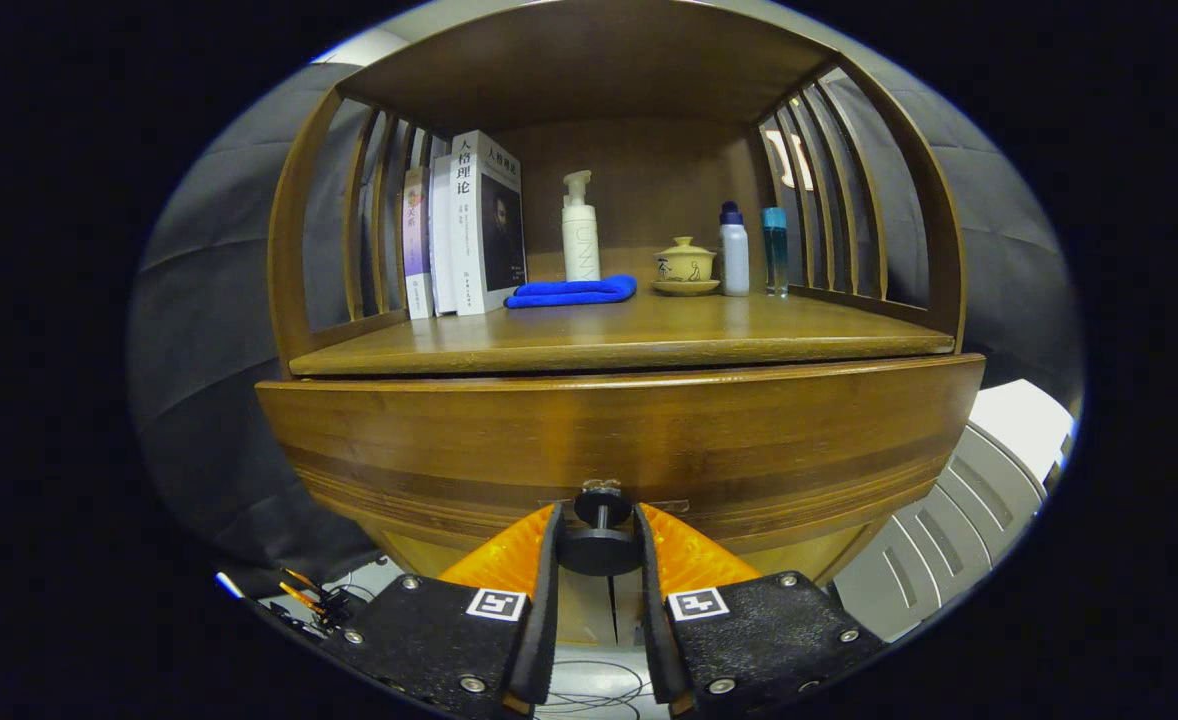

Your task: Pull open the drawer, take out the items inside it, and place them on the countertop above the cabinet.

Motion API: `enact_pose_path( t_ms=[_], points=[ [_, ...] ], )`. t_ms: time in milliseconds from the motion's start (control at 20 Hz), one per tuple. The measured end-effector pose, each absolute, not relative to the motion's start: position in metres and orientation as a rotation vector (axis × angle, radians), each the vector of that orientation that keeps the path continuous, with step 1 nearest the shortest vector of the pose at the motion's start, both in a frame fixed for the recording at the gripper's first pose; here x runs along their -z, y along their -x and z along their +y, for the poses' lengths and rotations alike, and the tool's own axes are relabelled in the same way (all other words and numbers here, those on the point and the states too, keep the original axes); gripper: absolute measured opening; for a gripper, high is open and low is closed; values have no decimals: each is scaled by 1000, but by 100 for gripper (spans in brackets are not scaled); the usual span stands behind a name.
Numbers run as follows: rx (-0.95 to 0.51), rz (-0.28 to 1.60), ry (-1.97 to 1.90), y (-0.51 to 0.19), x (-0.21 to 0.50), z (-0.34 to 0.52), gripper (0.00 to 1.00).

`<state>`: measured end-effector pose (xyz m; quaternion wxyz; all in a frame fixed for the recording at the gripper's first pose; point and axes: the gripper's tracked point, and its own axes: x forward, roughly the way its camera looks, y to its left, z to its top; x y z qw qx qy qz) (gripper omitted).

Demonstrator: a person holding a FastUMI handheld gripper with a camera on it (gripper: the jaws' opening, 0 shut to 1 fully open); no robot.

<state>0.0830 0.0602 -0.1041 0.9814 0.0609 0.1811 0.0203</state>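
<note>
A wooden cabinet fills the scene. Its wide drawer front sits directly below the countertop. A small dark round knob sticks out from the lower middle of the drawer front. My gripper is shut on this knob, with one finger pressing on each side of its disc. The drawer's top edge lies just under the countertop's front edge, and its inside is hidden.
On the countertop stand several books at the left, a white pump bottle, a folded blue cloth, a lidded tea cup and two small bottles. A white slatted object stands right of the cabinet. Cables lie low left.
</note>
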Motion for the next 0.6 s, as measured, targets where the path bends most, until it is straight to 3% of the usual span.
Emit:
enact_pose_path(
  t_ms=[600],
  points=[
    [-51, 388, -134, -27, 99, 61, 38]
  ],
)
